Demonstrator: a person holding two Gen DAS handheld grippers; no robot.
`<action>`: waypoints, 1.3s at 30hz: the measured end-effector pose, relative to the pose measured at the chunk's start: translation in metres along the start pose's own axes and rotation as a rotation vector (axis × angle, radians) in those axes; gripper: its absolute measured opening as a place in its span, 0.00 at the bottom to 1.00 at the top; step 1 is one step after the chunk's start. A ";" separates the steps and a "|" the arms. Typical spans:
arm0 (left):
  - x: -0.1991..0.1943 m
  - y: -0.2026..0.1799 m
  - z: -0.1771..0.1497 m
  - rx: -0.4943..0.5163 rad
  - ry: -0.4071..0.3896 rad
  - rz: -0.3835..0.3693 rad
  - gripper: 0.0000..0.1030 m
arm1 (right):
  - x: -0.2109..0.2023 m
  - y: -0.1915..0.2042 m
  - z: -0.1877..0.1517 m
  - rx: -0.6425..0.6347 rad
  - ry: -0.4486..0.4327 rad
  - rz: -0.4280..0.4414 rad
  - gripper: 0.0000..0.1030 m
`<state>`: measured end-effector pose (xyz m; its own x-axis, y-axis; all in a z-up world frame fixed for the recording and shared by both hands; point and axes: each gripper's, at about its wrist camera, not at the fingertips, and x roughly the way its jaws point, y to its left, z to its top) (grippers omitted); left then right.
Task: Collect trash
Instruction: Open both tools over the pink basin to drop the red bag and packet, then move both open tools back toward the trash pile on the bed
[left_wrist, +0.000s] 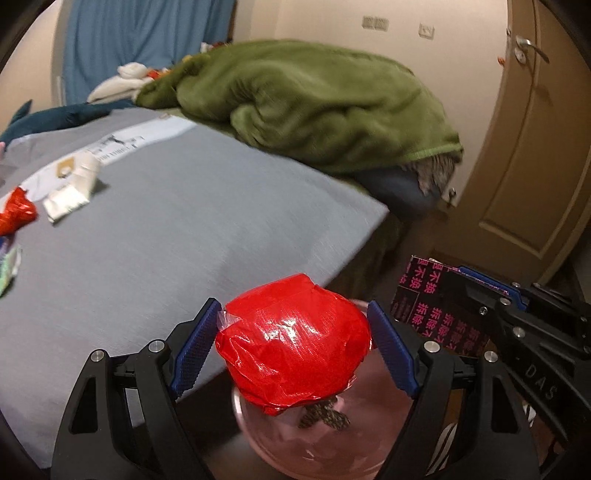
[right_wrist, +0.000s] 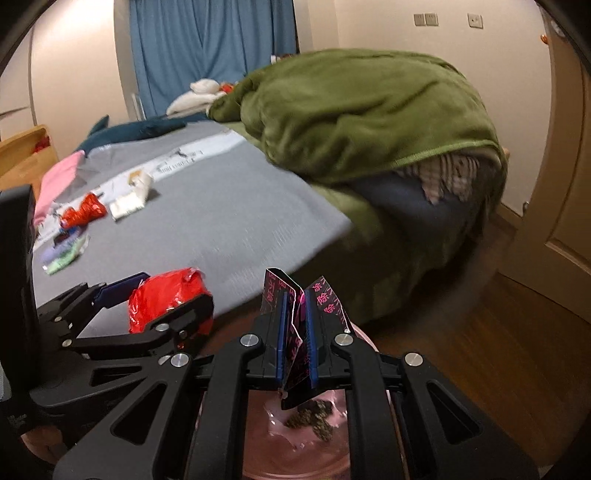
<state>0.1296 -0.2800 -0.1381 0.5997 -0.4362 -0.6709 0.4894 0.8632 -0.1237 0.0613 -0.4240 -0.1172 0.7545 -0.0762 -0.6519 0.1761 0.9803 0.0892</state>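
My left gripper is shut on a crumpled red wrapper and holds it over a pink bin beside the bed. The left gripper also shows in the right wrist view with the red wrapper. My right gripper is shut on a black wrapper with pink print, above the pink bin, which holds some dark scraps. The black wrapper also shows in the left wrist view. More trash lies on the grey bed sheet: another red wrapper, white packets, a green wrapper.
A green blanket is heaped at the far end of the bed. A door stands at the right. A wooden floor lies around the bin. Blue curtains hang at the back. A pink cloth lies at the bed's left edge.
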 end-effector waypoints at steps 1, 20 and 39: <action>0.005 -0.004 -0.003 0.007 0.014 -0.003 0.76 | 0.002 -0.003 -0.004 -0.004 0.010 -0.010 0.10; 0.045 -0.004 -0.023 -0.051 0.168 0.052 0.85 | 0.042 -0.046 -0.038 0.126 0.197 -0.085 0.67; -0.112 0.087 0.020 -0.093 -0.122 0.204 0.92 | -0.025 0.062 0.024 -0.010 -0.101 0.130 0.90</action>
<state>0.1178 -0.1613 -0.0588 0.7549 -0.2731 -0.5963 0.2935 0.9537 -0.0652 0.0689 -0.3654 -0.0773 0.8301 0.0340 -0.5566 0.0671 0.9848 0.1601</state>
